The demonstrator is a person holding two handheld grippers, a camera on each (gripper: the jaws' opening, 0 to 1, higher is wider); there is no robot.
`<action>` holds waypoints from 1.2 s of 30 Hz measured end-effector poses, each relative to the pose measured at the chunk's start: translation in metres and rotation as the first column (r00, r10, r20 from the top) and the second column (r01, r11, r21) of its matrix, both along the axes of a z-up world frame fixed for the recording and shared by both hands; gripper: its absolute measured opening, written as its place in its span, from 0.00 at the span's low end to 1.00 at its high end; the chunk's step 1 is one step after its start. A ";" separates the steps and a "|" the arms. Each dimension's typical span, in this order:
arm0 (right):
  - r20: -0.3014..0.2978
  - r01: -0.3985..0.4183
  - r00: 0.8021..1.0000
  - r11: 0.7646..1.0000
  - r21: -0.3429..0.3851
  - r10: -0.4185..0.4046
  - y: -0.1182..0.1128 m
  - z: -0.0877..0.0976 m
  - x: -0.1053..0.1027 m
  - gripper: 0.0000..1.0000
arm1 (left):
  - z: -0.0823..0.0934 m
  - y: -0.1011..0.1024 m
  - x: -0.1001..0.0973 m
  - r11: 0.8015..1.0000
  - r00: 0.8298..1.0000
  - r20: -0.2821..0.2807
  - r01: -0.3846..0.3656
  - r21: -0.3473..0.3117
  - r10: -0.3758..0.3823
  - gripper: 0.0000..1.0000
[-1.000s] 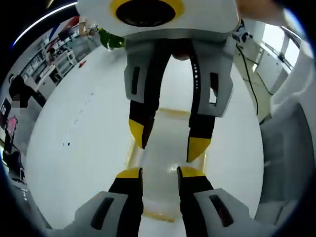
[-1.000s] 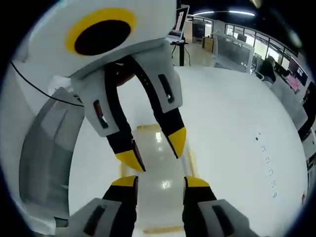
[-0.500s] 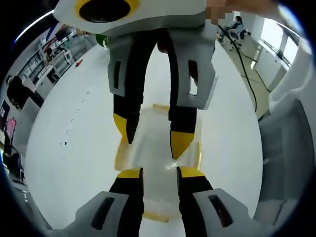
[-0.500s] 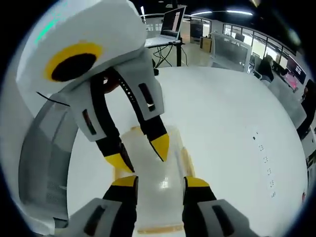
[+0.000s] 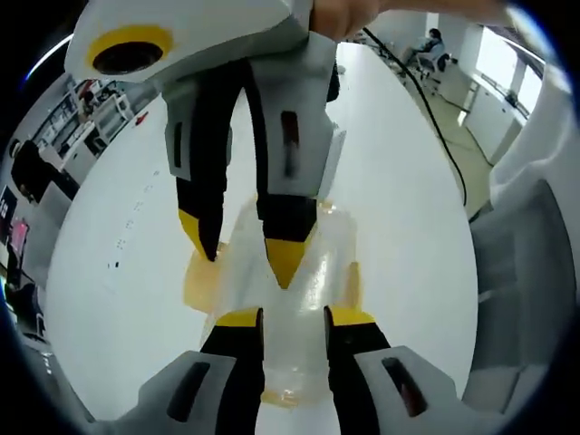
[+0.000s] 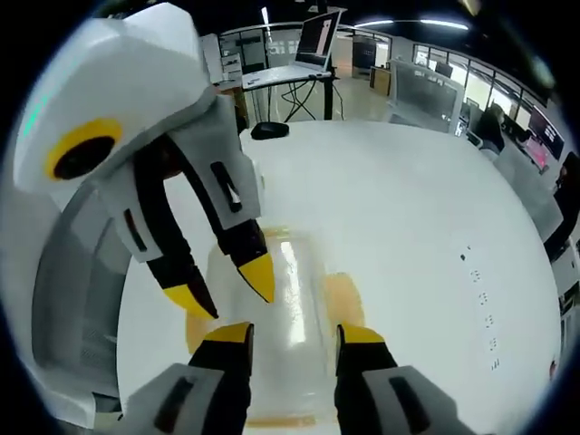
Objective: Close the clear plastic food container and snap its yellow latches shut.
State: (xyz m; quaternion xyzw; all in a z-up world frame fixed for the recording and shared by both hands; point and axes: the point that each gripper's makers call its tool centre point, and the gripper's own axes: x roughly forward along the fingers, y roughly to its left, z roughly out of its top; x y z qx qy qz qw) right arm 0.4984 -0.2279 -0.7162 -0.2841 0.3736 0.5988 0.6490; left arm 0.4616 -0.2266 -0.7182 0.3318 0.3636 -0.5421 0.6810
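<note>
1. Container [image 5: 299,272] of clear plastic lies on the white bench [image 5: 118,272], directly under both pairs of fingers, with its lid on top of it.
2. In the left gripper view, the left gripper [image 5: 294,315] has its yellow-tipped fingers [image 5: 239,317] spread apart over the near end of the container, with clear plastic visible in the gap between them; whether the tips touch the lid, I cannot tell.
3. In the same view the right gripper [image 5: 243,254] reaches in from the top, fingers spread, its yellow tips over the far part of the lid.
4. In the right gripper view, the right gripper [image 6: 294,333] holds its fingers [image 6: 362,334] spread over the container [image 6: 290,335], nothing pinched between them.
5. There the left gripper [image 6: 222,292] comes in from the left, its two yellow tips apart and pointing down at the left side of the lid.
6. Yellow latches [image 5: 199,276] show at the sides of the container; one latch [image 6: 343,294] lies on its right side in the right gripper view. If they are snapped shut, I cannot tell.
7. Further out, a desk with a laptop [image 6: 319,38] stands beyond the bench, and office shelves [image 5: 86,109] are in the background.
</note>
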 end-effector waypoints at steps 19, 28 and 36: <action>-0.027 -0.042 0.999 0.999 -0.029 0.041 0.009 -0.005 0.011 0.38 | -0.003 0.001 -0.013 1.000 1.000 0.021 0.012 0.011 -0.013 0.29; -0.089 -0.054 0.995 0.998 -0.034 0.051 0.009 -0.012 0.008 0.40 | -0.008 -0.003 -0.021 0.999 0.998 0.052 0.039 0.030 -0.040 0.34; -0.148 -0.053 0.988 0.998 -0.028 0.049 0.008 -0.017 0.007 0.39 | -0.012 -0.004 -0.020 0.995 0.986 0.145 0.068 0.073 -0.078 0.37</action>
